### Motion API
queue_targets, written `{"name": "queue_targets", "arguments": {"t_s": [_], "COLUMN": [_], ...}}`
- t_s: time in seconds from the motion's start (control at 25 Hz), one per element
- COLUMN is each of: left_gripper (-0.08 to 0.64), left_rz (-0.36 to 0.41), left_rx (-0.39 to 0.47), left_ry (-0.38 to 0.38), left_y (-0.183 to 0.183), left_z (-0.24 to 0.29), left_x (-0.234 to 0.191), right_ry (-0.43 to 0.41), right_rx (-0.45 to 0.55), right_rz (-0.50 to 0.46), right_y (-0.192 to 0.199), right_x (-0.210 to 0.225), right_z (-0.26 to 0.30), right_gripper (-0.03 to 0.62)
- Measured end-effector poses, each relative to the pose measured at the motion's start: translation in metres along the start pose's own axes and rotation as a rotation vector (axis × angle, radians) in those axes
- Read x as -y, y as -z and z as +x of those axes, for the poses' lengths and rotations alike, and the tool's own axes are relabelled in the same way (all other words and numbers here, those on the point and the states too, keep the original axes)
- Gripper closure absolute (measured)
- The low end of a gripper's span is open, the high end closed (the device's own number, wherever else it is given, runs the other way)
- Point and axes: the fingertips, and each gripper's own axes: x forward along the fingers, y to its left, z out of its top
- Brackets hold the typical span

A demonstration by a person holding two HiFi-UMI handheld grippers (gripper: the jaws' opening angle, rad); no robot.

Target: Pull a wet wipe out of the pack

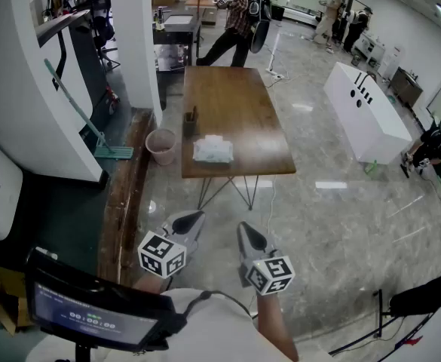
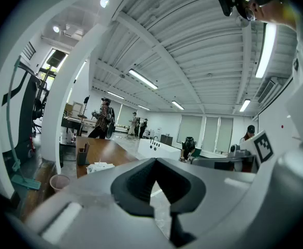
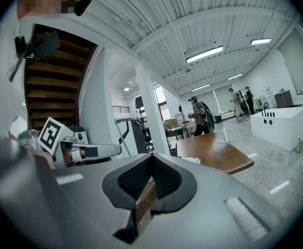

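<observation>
step: not really started. The person stands well back from the bench point(image 1: 235, 89) with both tools held out roughly level, so by the look of it this is the walk-up before any reaching.
left gripper point(image 1: 192, 219): its fingers point(image 2: 141, 183) are pressed together with nothing between them.
right gripper point(image 1: 247, 234): same deal, fingers point(image 3: 135, 183) closed up tight and empty.
wet wipe pack point(image 1: 212, 149): lies flat on the bench near its closest edge, toward the left side. From the two grippers it's dead ahead at 12 o'clock in the head view, well apart from both.
how the pack looks: pale, soft and a bit crumpled, with some white bunched up on top that might be a wipe already poking out. Too small to say for sure. The left gripper view shows it as a white lump point(image 2: 100, 166) with a little peak.
neighbours: a dark holder point(image 1: 191, 118) stands on the bench at about 11 o'clock of the pack, near it but not touching. A pink bin point(image 1: 161, 145) sits on the floor at the pack's 9 o'clock.
next move: probably close the gap to the bench first, then spread one set of fingers to pin the pack down and the other to pinch the top wipe.
watch out: a soft, light pack will likely lift along with the wipe unless it's held down.
</observation>
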Motion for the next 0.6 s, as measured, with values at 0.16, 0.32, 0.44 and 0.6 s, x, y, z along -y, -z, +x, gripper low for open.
{"name": "queue_targets", "arguments": {"t_s": [0.16,0.32,0.44,0.6], "left_gripper": [0.560,0.560,0.559,0.560], "left_rz": [0.003,-0.005,-0.009,-0.005], "left_rx": [0.002,-0.001,-0.007,-0.018], "left_ry": [-0.013,-0.019,-0.028,-0.052], "left_y": [-0.003,-0.008,-0.009,0.005], "left_z": [0.000,-0.001,0.001,0.017], "left_x": [-0.001,-0.002,0.001,0.019], "right_ry": [-0.013,-0.019,-0.031,-0.054], "right_rx": [-0.004,-0.009,-0.006,-0.017], "right_rz": [-0.009,-0.010,0.009,0.019], "right_y": [-0.004,-0.010,-0.013,-0.003], "right_x": [0.002,-0.001,0.003,0.026], "right_z": [0.003,0.003,-0.001,-0.018], "right_gripper": [0.586,0.586,0.586,0.586]}}
